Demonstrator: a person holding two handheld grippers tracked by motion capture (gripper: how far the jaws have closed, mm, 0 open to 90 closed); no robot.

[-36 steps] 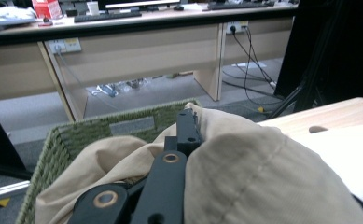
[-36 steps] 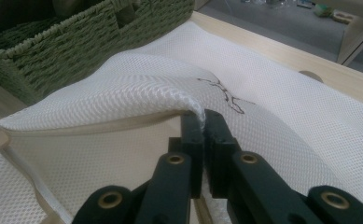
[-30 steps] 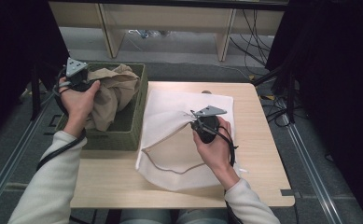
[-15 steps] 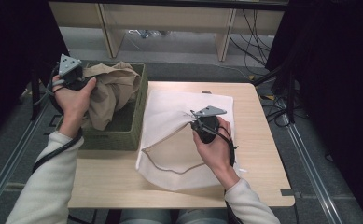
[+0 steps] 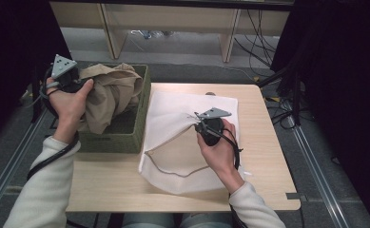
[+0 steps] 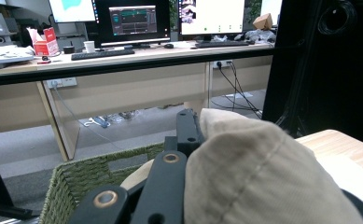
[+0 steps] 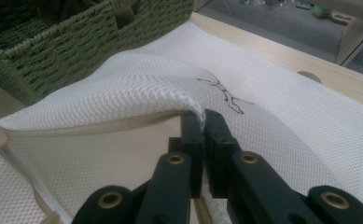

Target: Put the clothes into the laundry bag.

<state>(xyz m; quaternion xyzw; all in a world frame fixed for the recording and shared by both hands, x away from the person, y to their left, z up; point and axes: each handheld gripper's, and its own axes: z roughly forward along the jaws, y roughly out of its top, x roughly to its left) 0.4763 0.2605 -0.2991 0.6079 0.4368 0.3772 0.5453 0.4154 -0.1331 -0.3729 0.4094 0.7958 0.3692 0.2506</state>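
While the left gripper [image 5: 80, 85] lifts a bunched beige garment [image 5: 107, 95] from the green woven basket [image 5: 143, 107] at the table's left side, its jaws pinched tight on a fold of that cloth, the right gripper [image 5: 198, 124] holds up the top edge of the white mesh bag [image 5: 173, 111] lying flat on the wooden table [image 5: 263, 156], jaws pressed together on the rim [image 7: 195, 109] so the mouth gapes toward the basket. Step in hand, as judged: taking the garment out for loading into the bag; most of the cloth hangs over the basket, none in the bag. Next move calls for carrying the bundle across to the opening and feeding it in while the right grip keeps the rim raised. Writing: none legible; distant monitors [image 6: 132, 21] and a red carton [image 6: 43, 44] on a desk, text too small to read.
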